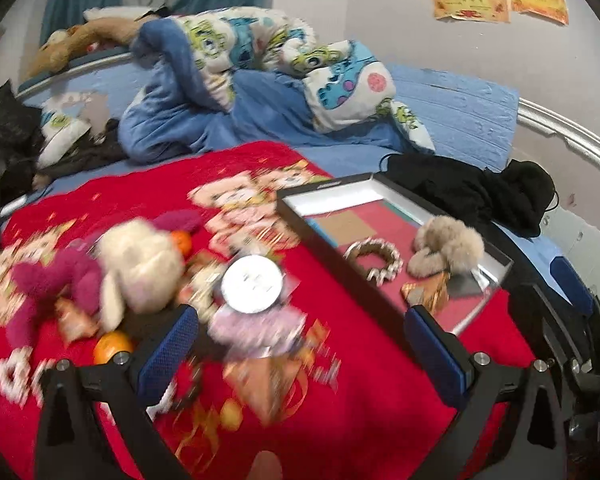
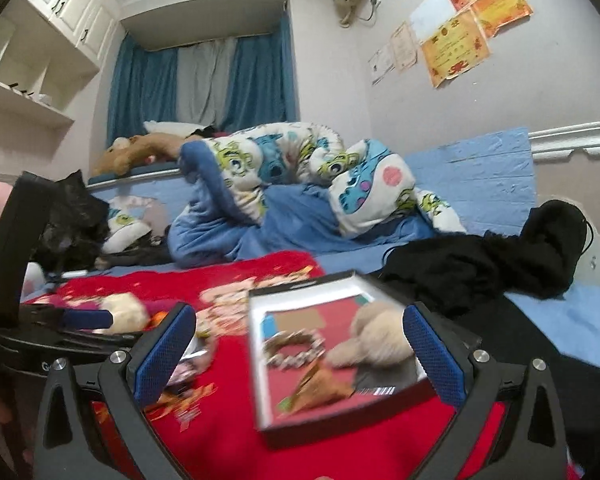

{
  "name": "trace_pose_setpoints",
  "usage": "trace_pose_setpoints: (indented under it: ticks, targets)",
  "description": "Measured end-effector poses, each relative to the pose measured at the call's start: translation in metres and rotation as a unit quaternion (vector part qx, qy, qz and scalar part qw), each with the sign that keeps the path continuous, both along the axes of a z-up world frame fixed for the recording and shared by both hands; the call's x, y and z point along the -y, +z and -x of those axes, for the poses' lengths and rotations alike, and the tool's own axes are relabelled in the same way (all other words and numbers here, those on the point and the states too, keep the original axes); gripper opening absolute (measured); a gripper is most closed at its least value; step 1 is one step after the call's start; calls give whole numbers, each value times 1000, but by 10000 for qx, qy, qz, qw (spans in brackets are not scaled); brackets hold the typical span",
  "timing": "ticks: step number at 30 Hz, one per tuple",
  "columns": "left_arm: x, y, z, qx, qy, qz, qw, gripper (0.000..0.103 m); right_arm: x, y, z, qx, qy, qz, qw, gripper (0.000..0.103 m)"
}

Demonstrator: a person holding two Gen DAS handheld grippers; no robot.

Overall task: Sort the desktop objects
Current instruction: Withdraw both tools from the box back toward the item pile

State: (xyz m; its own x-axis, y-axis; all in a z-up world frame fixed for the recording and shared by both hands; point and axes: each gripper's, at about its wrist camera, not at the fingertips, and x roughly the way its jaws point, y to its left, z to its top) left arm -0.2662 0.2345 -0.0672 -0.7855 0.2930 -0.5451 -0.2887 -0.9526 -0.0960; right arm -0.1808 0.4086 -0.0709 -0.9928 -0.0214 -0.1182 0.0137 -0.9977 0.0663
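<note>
Both grippers, left (image 1: pixel 300 344) and right (image 2: pixel 300 344), jaws wide apart and empty, tin (image 1: pixel 252 285) on red cloth (image 1: pixel 360 400) beside box (image 1: pixel 328 236), probably light, stiff, slippery, best pinched across the rim

- Left gripper (image 1: pixel 300 344): two black angular arms, each ending in a finger faced with a blue textured pad (image 1: pixel 168 354).
- Round silver screws sit on the black arms.
- Right gripper (image 2: pixel 300 344): the same black frame, blue textured pads (image 2: pixel 436 354) and silver screws.
</note>
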Motion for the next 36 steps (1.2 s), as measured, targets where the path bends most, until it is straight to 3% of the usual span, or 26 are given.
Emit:
trace_pose_setpoints:
  ticks: [5, 11, 18, 22, 28, 36]
  targets:
    - [38, 2, -36, 104, 210, -112, 9997, 103, 29, 3, -28, 163, 233, -25, 9996, 103]
    - [78, 19, -83, -53, 524, -62, 9986, 103, 63, 14, -55, 338, 505, -3, 9982, 103]
    - [125, 36, -145, -250, 910, 185, 9954, 103, 98, 34, -86, 596, 976, -49, 9934, 103]
    - [154, 41, -183, -312, 1123, 61, 9932, 103, 123, 46, -117, 594, 1334, -219, 9890, 103]
    - [190, 44, -242, -447, 1337, 173, 9899, 103, 147, 45, -162, 613, 1504, 116, 9867, 103]
    - [218, 42, -301, -530, 1445, -17, 9881, 103, 162, 43, -214, 469, 1691, 238, 9842, 103]
